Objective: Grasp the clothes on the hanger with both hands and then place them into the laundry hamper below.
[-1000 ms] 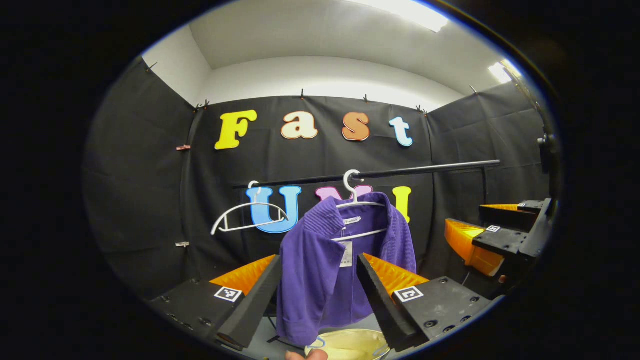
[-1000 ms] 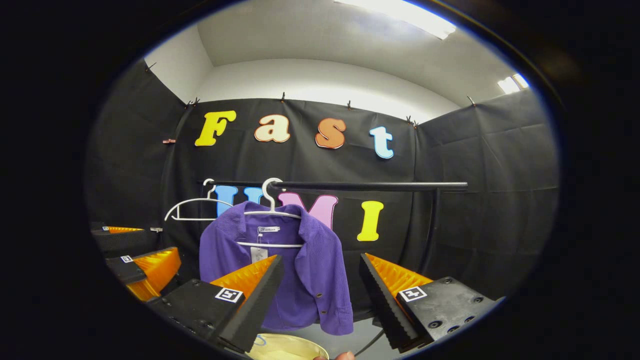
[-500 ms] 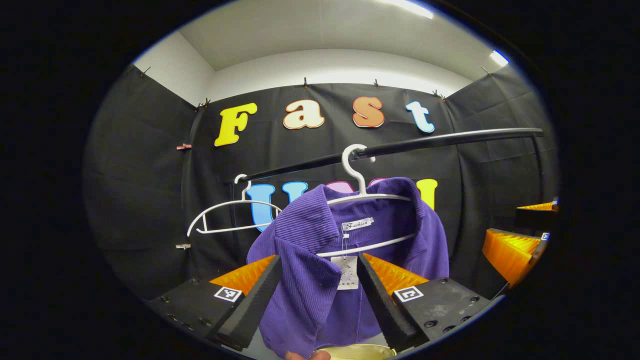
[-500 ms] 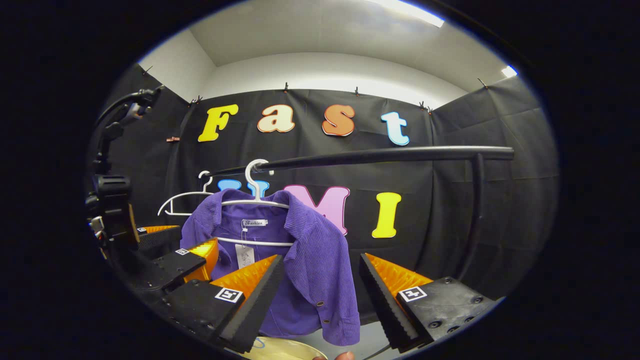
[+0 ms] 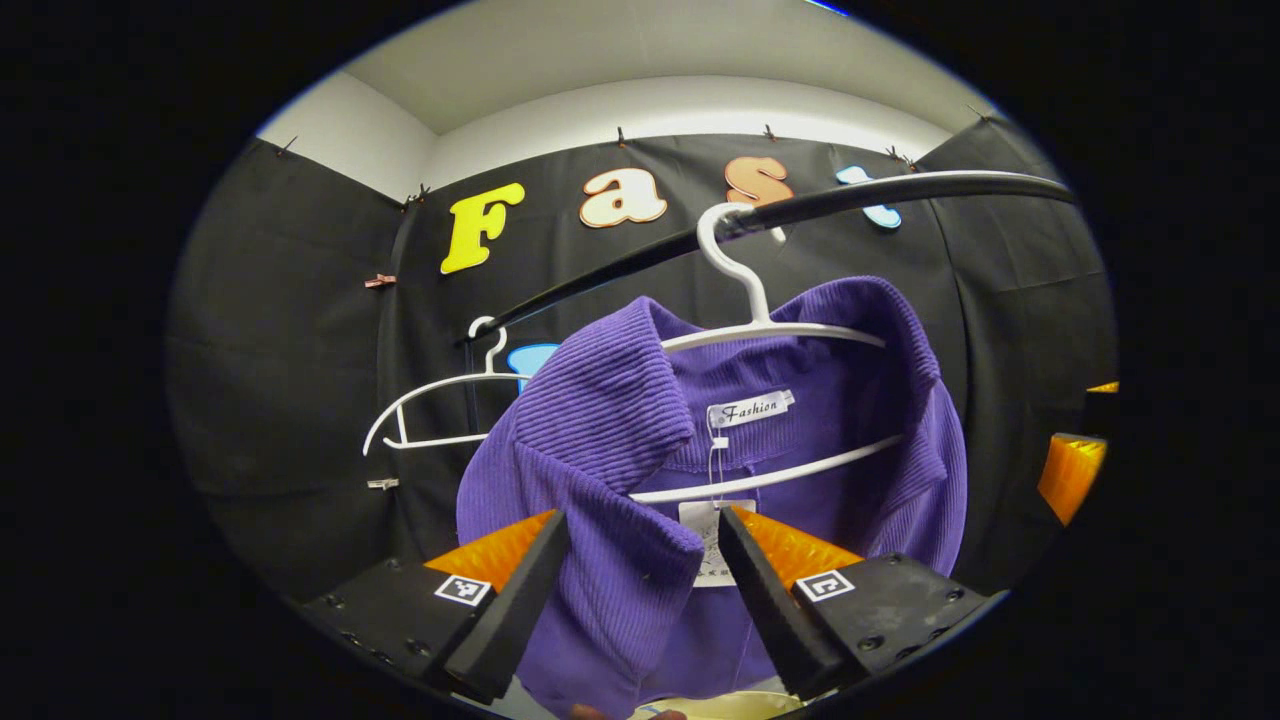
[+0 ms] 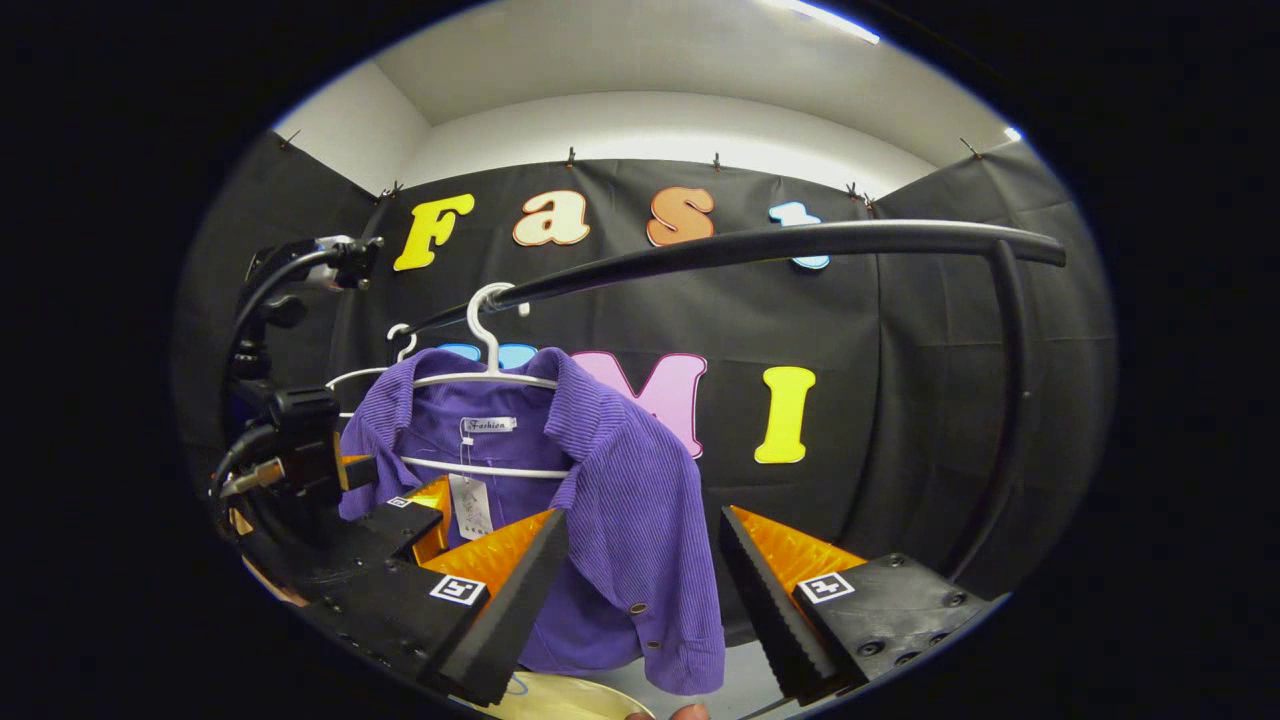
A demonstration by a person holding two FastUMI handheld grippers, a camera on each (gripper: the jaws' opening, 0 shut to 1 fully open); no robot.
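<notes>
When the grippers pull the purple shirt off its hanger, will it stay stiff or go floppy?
Probably floppy: the purple shirt drapes in soft folds over the white hanger. It looks light, since the thin hanger holds its shape. The ribbed cloth should grip fairly well.

Purple shirt [image 6: 620, 520] on white hanger [image 6: 480, 375], black rail [image 6: 760, 245], right gripper [image 6: 640, 590] fingers apart before it

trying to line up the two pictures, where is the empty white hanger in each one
Left gripper view: the empty white hanger hangs left of centre, beside the purple shirt.
Right gripper view: it peeks out behind the shirt's left shoulder.
Shared landmark: the black rail both hangers hook onto.
</notes>
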